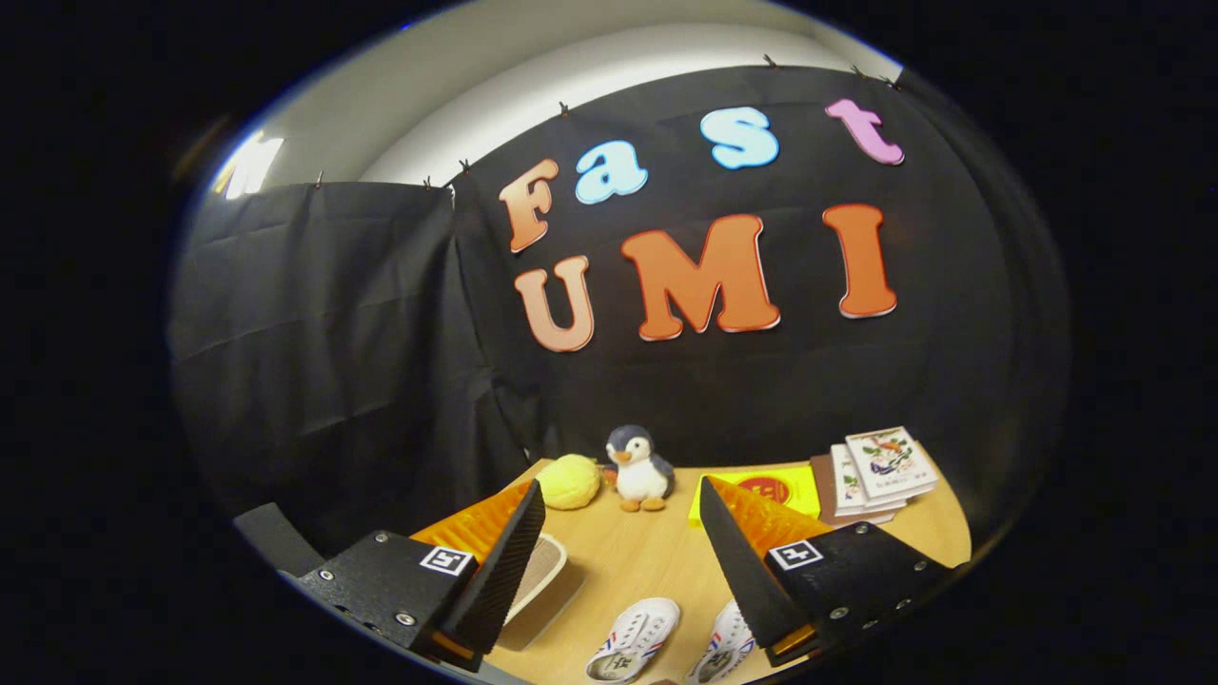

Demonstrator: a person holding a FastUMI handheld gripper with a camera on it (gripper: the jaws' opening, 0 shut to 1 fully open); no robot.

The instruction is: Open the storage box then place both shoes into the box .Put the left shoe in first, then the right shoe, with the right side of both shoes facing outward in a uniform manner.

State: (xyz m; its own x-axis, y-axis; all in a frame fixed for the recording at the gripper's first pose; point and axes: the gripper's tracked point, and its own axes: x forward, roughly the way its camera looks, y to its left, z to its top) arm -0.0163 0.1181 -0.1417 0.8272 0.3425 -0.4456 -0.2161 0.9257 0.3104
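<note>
With the gripper held high over the wooden table, its fingers stand wide apart and hold nothing. Between them and low down I see the two white shoes side by side, the second one partly hidden by the right finger. Just behind the left finger sits what I take to be the storage box, a pale shallow thing with a rim; I cannot tell whether its lid is on or off, since the finger covers most of it. Beyond the fingers, against the black cloth, stand a toy penguin, a yellow ball, a yellow packet and a stack of booklets.

I judge that the box comes first, so I would swing left and tip the fingers down until the whole box is in sight before committing. I want the lid's edge squarely between the fingers, not under one of them. I would keep the shoes clear of my sweep, because knocking them now would spoil their facing for the later placing.
</note>
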